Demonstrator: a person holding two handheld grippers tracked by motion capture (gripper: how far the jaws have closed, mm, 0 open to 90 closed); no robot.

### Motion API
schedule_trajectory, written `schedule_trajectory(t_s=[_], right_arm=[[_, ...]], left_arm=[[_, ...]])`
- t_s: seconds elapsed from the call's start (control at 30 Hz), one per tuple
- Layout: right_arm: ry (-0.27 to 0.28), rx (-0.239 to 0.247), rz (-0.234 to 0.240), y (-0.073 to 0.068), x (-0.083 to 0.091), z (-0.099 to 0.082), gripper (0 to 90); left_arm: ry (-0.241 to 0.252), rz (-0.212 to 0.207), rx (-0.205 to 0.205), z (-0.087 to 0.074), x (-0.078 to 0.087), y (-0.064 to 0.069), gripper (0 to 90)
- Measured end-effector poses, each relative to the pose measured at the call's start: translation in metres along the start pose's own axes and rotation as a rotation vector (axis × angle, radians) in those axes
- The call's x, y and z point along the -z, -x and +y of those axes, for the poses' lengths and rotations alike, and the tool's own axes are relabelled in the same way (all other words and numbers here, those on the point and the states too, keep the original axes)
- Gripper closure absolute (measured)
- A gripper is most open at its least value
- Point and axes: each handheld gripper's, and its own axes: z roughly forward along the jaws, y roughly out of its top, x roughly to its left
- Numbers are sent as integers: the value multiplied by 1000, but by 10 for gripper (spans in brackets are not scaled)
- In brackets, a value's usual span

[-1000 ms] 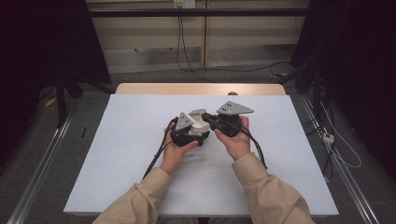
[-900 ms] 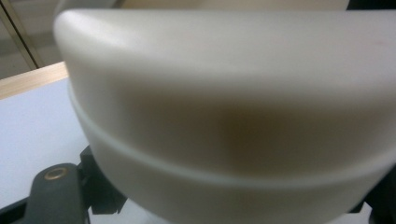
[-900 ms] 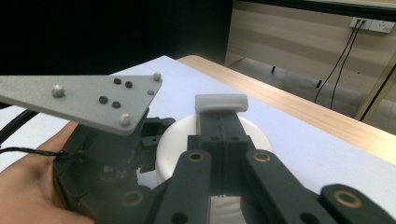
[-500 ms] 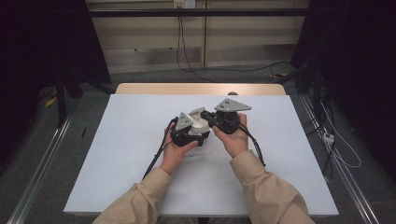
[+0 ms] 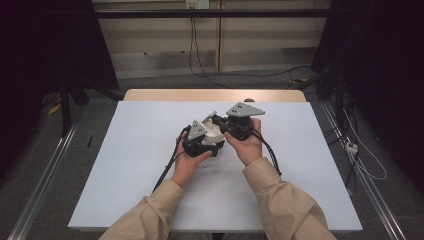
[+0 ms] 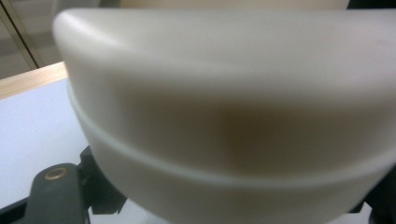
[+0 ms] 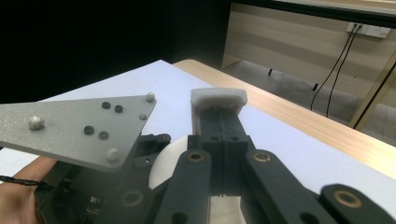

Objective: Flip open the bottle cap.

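A cream-white rounded container hangs above the middle of the table between my two grippers. In the left gripper view the container looms right against the camera, a raised ridge running around it. My left gripper is shut on it from the near left. My right gripper points leftward at the container from the right. Its jaws are pressed together, shut, with a white tip at their end. Below them shows part of the container, and to the left the left gripper's grey plate.
The white table top has a wooden far edge. Black cables trail from both grippers toward the person. Metal rails run along the floor on each side, and loose cables lie at the right.
My right gripper has crept a little up and to the left, closer to the container. The left gripper and the container have stayed put.
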Motion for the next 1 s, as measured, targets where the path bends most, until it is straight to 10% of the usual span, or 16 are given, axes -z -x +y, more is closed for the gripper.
schedule_trajectory(t_s=[1.0], right_arm=[[5,-3,-1,2,-10,9,900]], left_arm=[[0,3,-6,0,0,-1,187]])
